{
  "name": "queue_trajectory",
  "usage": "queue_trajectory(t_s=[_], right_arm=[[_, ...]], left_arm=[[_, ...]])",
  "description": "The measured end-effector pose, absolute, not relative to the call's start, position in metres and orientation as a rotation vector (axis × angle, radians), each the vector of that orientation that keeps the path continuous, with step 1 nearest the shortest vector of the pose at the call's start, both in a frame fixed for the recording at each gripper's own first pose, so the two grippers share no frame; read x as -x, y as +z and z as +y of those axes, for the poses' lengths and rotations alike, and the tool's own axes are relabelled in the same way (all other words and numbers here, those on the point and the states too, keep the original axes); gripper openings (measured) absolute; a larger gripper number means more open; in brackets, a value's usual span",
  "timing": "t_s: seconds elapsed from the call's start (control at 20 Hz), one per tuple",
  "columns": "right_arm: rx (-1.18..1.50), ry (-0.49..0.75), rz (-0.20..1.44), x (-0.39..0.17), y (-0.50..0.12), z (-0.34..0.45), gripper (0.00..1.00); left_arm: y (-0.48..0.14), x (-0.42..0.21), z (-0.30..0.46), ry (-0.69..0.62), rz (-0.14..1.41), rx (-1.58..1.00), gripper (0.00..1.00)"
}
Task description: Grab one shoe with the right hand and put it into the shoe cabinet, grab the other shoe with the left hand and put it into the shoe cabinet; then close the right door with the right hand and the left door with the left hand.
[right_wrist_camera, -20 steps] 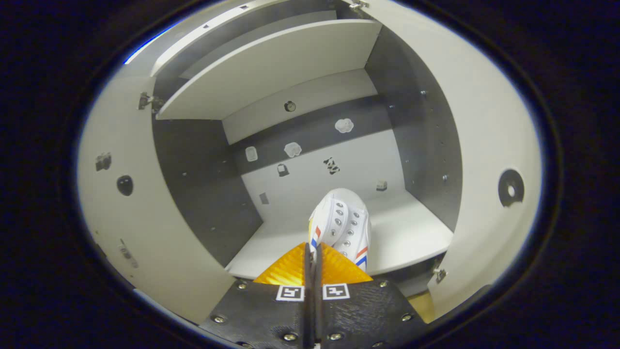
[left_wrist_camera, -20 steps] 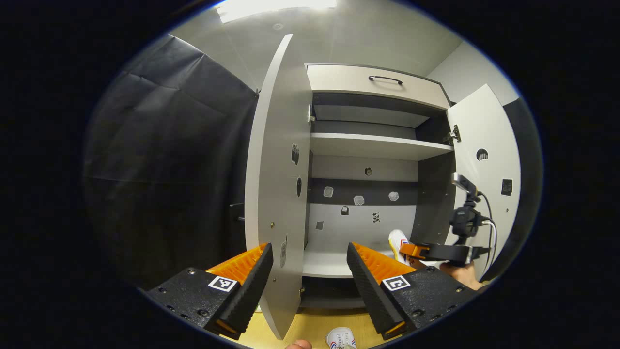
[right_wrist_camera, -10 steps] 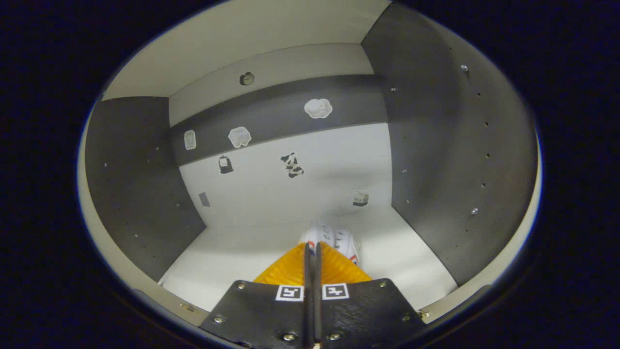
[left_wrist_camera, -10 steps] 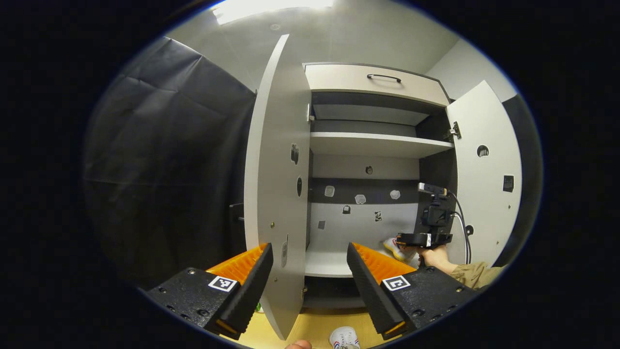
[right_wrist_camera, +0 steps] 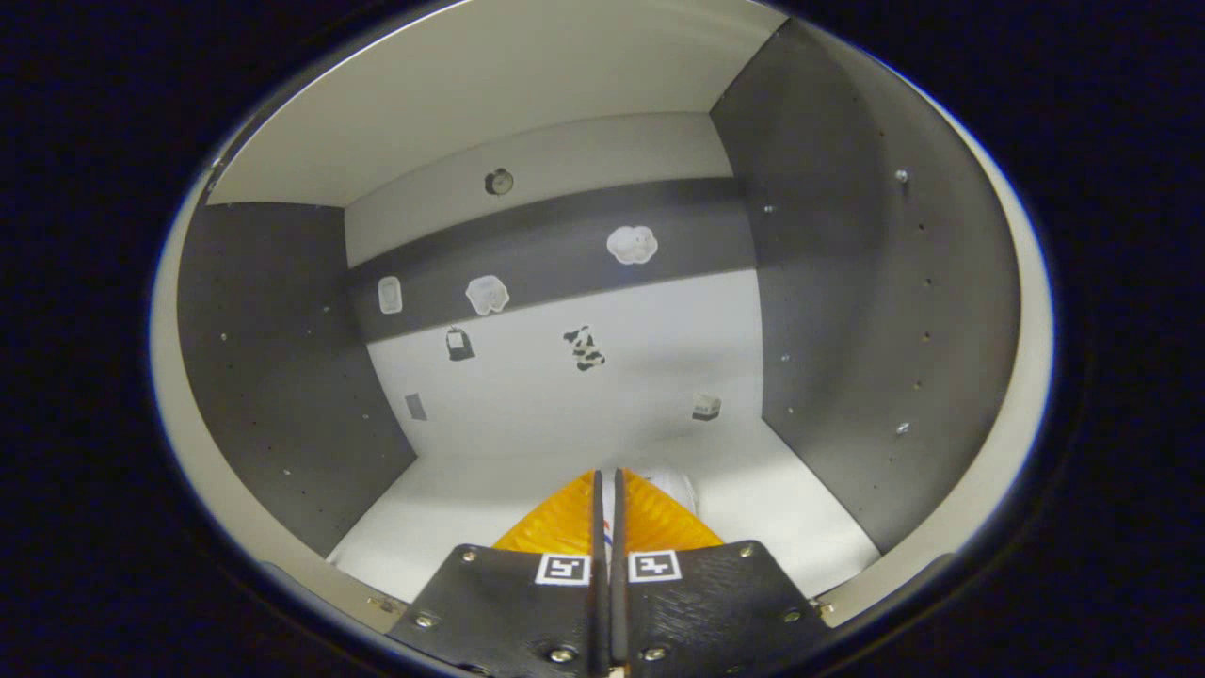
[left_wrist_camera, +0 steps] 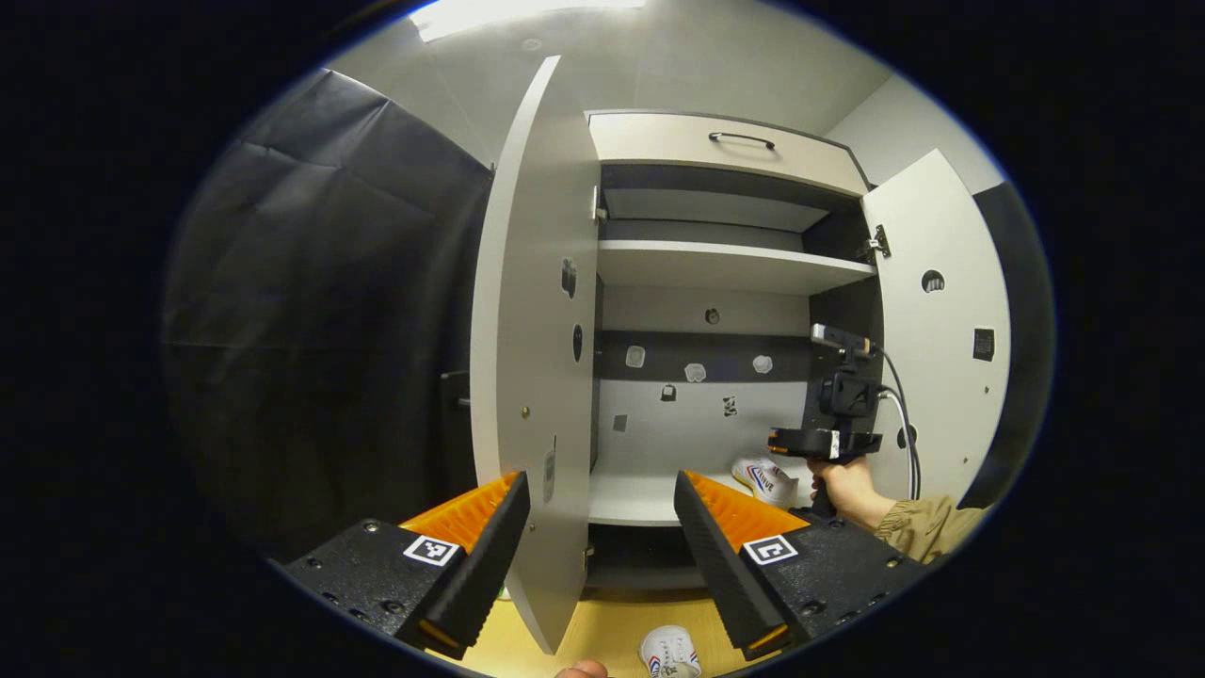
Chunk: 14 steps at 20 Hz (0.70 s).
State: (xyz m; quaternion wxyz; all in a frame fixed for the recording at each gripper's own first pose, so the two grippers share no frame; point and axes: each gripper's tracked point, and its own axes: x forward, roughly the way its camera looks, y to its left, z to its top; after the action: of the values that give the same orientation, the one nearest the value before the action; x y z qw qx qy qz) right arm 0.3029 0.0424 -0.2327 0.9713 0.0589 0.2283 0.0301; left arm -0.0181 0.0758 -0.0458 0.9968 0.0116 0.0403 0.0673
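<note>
The left gripper (left_wrist_camera: 602,527) is hovering in front of the shoe cabinet (left_wrist_camera: 730,141), its fingers (left_wrist_camera: 490,537) spread wide apart and holding nothing. The left door (left_wrist_camera: 532,358) is standing open, seen nearly edge-on between those fingers, and the right door (left_wrist_camera: 941,320) is swung open as well. On the wooden floor (left_wrist_camera: 612,631) just in front of the cabinet, the second shoe (left_wrist_camera: 670,652) is lying near the bottom edge of the left gripper view, clear of both fingers.

Farther off, a hand (left_wrist_camera: 843,485) with a sleeve (left_wrist_camera: 927,532) is holding the right gripper (left_wrist_camera: 791,441) inside the cabinet, at the right end of the bottom shelf (left_wrist_camera: 640,494). The first shoe (left_wrist_camera: 767,478) is resting on that shelf just below this gripper, near the right side wall.

In the right gripper view, the right gripper (right_wrist_camera: 607,508) is pointing into the compartment with its fingers (right_wrist_camera: 565,518) drawn almost together, only a thin slit between them. A little of the white shoe (right_wrist_camera: 680,488) is peeking out beyond them; whether they are pinching it cannot be told. Small stickers (right_wrist_camera: 631,245) are dotting the back wall.
</note>
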Motion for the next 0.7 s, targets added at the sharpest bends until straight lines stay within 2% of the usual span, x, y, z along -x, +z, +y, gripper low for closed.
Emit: queue_trajectory(t_s=[0.35,0.7], right_arm=[[-0.134,0.077,0.304,-0.249,-0.135,0.034,0.01],[-0.126,0.083,0.136,-0.192,-0.032,0.018,0.01]], left_arm=[[-0.092,0.015,0.046,0.053,0.158,-0.004,0.94],[-0.197,0.014,0.036,-0.003,0.338,0.015,0.93]])
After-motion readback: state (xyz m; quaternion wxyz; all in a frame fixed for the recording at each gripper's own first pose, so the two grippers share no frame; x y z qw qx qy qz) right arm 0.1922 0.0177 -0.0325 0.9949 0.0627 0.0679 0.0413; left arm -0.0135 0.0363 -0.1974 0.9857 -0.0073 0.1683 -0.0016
